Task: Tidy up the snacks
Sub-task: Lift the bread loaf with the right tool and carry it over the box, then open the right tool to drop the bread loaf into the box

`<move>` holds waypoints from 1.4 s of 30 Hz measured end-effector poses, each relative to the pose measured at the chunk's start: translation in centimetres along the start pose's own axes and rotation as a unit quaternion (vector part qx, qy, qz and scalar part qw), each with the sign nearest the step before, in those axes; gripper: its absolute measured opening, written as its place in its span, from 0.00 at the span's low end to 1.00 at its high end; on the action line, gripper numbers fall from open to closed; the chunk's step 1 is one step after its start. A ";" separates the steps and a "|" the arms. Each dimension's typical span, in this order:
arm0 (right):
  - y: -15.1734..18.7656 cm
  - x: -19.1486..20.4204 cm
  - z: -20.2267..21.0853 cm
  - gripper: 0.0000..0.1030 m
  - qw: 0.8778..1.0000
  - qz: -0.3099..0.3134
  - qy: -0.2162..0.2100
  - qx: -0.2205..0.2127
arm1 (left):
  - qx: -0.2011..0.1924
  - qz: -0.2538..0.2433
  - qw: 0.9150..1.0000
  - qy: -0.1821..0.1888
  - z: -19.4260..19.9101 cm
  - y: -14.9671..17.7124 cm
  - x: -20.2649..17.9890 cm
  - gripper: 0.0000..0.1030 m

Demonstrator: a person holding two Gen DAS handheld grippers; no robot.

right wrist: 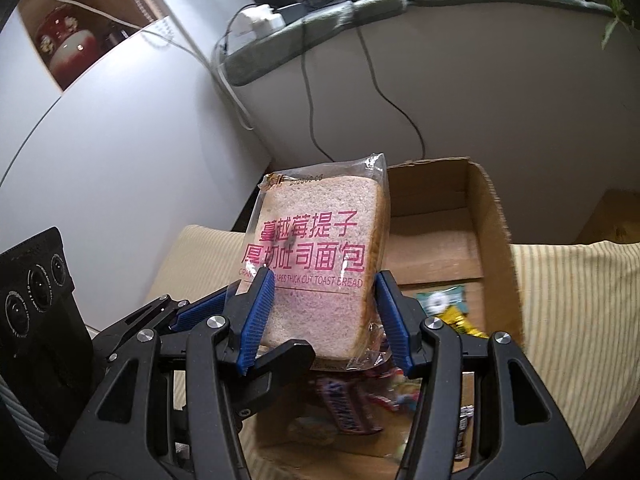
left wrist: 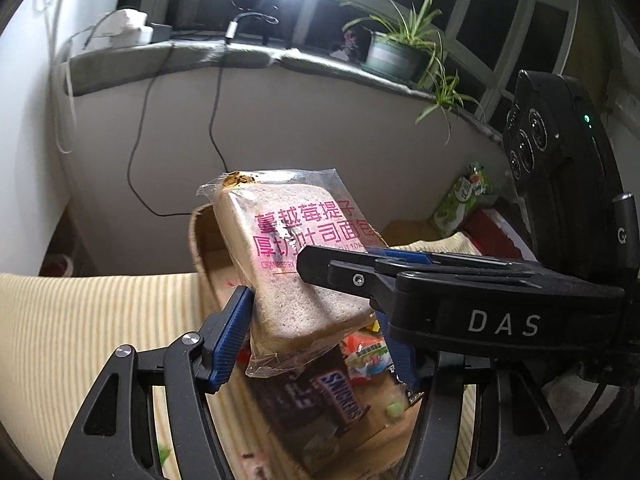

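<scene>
Both grippers clamp the toast packet point(right wrist: 320, 264) over the cardboard box point(right wrist: 492, 216); left gripper point(left wrist: 316, 332), right gripper point(right wrist: 324, 320); next, lower it in gently.

Striped cloth surface point(right wrist: 568, 300); cardboard box point(right wrist: 492, 240) directly on it.

The bread packet point(right wrist: 320, 264) sits between my right gripper's point(right wrist: 326, 320) fingers, above the cardboard box point(right wrist: 492, 240). My left gripper point(right wrist: 224, 320) reaches in from its left. Snacks point(right wrist: 348, 408) lie in the box below.

We are closing our right gripper point(right wrist: 324, 316) from both sides, while our left gripper point(left wrist: 316, 336) is clamping crosswise just beside it.
</scene>
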State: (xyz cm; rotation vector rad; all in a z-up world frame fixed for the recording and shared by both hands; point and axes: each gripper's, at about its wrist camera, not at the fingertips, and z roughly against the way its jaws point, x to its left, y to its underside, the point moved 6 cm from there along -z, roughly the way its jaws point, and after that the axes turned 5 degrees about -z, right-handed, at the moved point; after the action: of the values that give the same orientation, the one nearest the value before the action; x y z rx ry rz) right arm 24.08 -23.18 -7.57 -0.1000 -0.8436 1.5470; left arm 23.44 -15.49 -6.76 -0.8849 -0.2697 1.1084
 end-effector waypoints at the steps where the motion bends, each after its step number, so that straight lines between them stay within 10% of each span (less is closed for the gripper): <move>1: -0.1 -0.5 0.0 0.53 1.000 -0.003 0.001 0.001 | 0.003 -0.002 1.000 0.001 -0.3 0.0 -0.2 0.60; 19: -1.1 -5.0 -1.0 0.53 0.999 -0.041 0.020 0.013 | 0.048 -0.028 0.998 -0.005 -4.5 -0.3 -2.1 0.60; 42: -0.5 -3.5 1.2 0.62 0.997 0.000 0.073 -0.024 | 0.020 -0.034 0.999 -0.023 0.2 0.1 -1.1 0.60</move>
State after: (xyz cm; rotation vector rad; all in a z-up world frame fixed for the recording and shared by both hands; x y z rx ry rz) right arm 24.53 -26.88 -7.84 -0.2443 -0.7643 1.5002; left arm 22.79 -16.35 -6.44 -0.8094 -0.3118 1.0687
